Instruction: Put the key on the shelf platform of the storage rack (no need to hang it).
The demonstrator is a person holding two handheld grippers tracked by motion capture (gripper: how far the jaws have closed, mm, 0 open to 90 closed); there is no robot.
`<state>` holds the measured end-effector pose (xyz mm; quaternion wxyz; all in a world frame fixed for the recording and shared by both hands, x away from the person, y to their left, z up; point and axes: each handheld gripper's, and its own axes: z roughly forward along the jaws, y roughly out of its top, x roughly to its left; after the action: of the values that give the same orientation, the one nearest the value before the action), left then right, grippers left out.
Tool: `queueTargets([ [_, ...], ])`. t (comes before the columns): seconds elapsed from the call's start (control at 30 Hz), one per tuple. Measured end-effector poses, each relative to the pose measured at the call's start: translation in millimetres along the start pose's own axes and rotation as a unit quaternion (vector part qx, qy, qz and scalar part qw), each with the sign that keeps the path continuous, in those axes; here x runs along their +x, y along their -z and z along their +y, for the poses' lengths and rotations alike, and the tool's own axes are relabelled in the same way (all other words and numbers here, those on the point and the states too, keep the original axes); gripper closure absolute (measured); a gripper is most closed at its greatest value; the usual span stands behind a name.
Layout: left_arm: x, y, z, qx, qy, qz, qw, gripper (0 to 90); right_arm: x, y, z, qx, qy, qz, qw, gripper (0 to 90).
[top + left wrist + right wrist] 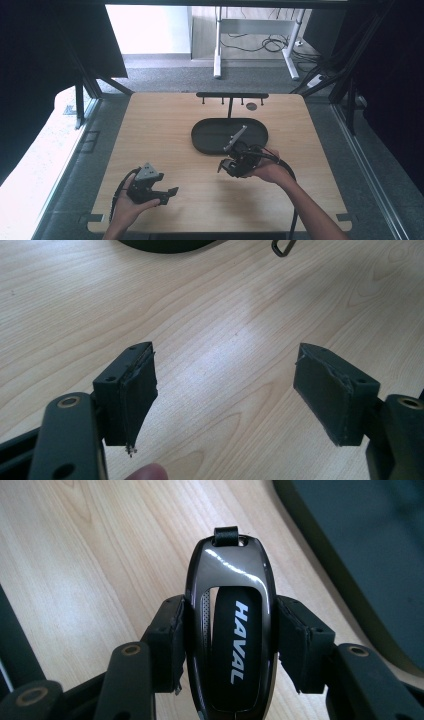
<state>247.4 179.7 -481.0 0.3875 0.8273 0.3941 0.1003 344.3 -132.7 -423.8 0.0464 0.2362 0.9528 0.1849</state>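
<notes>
Wooden table (165, 125) carries a dark oval tray (210, 142) below a hook rack (232, 95). Right gripper (231, 630) clamps a Haval key fob (232, 630) beside the tray; judged carrying stage, placement next. Left gripper (225, 390) gapes wide, empty.

Tray (210, 142) sits table (165, 120) centre, rack (232, 95) at its 12 o'clock. Right gripper (226, 166) with key fob (231, 630) at tray's 6, left gripper (167, 195) at 8.
</notes>
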Motion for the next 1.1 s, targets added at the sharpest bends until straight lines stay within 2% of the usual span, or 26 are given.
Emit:
queueTargets([
  [0.37, 0.2, 0.3, 0.0, 0.0, 0.0, 0.0, 1.0, 25.4, -9.0, 9.7, 10.2, -0.001, 0.004, -0.009, 0.9999, 49.6],
  [0.83, 0.6, 0.4, -0.2, -0.001, 0.002, 0.001, 1.0, 25.4, -19.2, 19.0, 23.4, -0.006, -0.005, -0.019, 0.9998, 49.6],
  [1.1, 1.7, 1.3, -0.3, -0.003, 0.003, 0.001, 1.0, 25.5, -29.6, 22.3, 31.9, -0.007, -0.007, -0.024, 0.9997, 49.6],
])
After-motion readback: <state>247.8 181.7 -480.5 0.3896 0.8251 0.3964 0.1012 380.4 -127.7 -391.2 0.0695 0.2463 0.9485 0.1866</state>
